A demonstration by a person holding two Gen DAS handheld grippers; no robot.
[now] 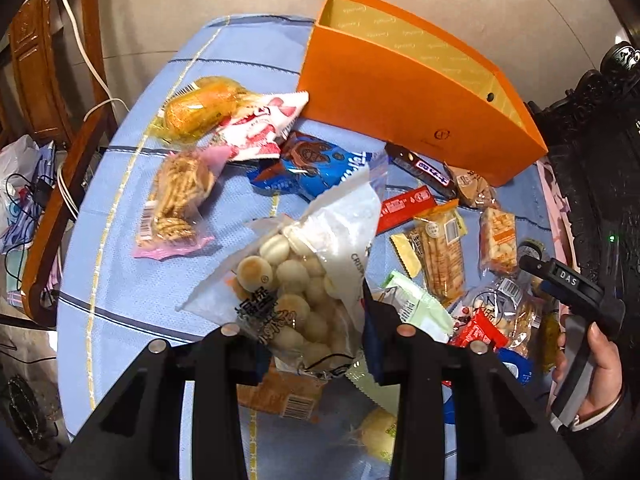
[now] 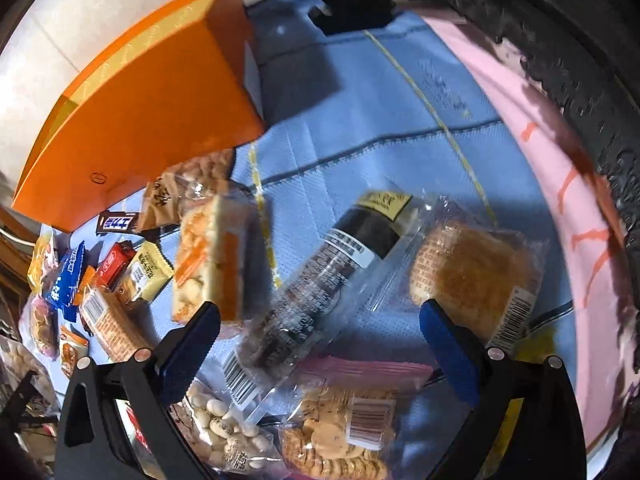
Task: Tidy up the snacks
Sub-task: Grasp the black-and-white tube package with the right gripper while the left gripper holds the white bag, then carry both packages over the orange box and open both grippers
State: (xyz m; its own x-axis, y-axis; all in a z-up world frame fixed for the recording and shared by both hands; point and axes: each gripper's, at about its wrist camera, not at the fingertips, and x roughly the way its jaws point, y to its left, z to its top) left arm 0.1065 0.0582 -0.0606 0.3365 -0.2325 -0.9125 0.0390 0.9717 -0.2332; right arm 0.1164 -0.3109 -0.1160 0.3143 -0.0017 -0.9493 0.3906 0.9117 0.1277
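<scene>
We cannot read the blurred label on the dark cylindrical packet (image 2: pixel 320 276), and the biscuit pack (image 2: pixel 336 444) is cut off by the frame's lower edge.

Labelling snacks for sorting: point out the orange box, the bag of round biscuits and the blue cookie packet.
orange box (image 1: pixel 384 92), left wrist view, front wall
bag of round biscuits (image 1: pixel 296 280), left wrist view, clear middle
blue cookie packet (image 1: pixel 320 164), left wrist view, printed face

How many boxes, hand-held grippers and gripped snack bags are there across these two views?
Boxes: 1, the orange box
Hand-held grippers: 2, left hand-held gripper and right hand-held gripper
Gripped snack bags: 1, the bag of round biscuits
Total: 4
</scene>
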